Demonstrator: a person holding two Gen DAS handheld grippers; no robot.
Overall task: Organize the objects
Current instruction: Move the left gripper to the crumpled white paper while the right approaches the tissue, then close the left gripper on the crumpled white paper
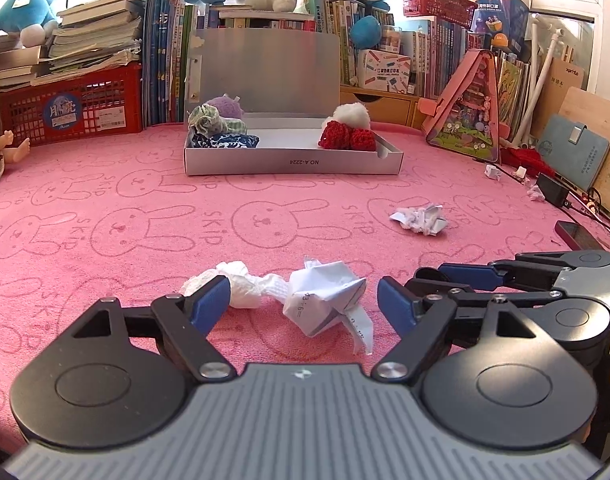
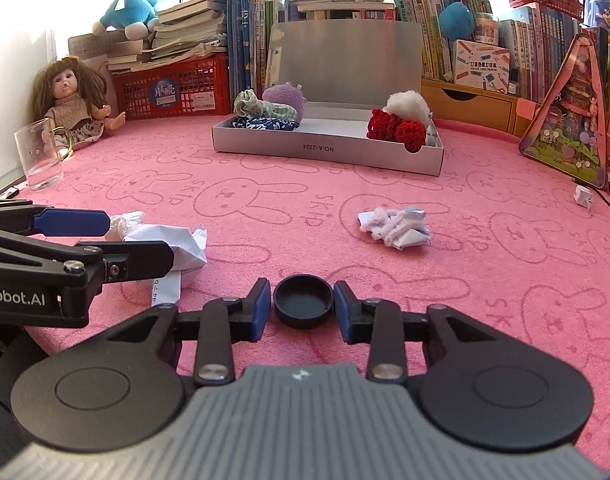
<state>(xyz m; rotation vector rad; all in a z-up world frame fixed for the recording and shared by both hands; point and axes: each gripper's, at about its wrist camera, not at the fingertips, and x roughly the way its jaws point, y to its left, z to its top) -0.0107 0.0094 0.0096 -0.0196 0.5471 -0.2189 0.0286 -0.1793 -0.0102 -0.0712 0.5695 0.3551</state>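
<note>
My left gripper (image 1: 301, 304) stands open low over the pink towel, its blue pads on either side of a crumpled white paper (image 1: 325, 300) and a twisted tissue (image 1: 245, 288), touching neither firmly. In the right wrist view that left gripper (image 2: 141, 240) reaches in from the left over the same paper (image 2: 185, 248). My right gripper (image 2: 303, 308) is shut on a small round black cap (image 2: 303, 300) that rests on the towel. Another paper wad (image 2: 397, 230) lies farther out. An open grey box (image 1: 293, 162) at the back holds red knitted pieces (image 1: 347, 136) and rolled cloths (image 1: 221, 132).
A clear glass (image 2: 39, 156) and a doll (image 2: 71, 96) sit at the far left. A red crate (image 1: 73, 108), books and plush toys line the back. A pink triangular toy (image 1: 469, 116), small paper scraps (image 1: 493, 170), a charger and a dark phone (image 1: 577, 234) lie right.
</note>
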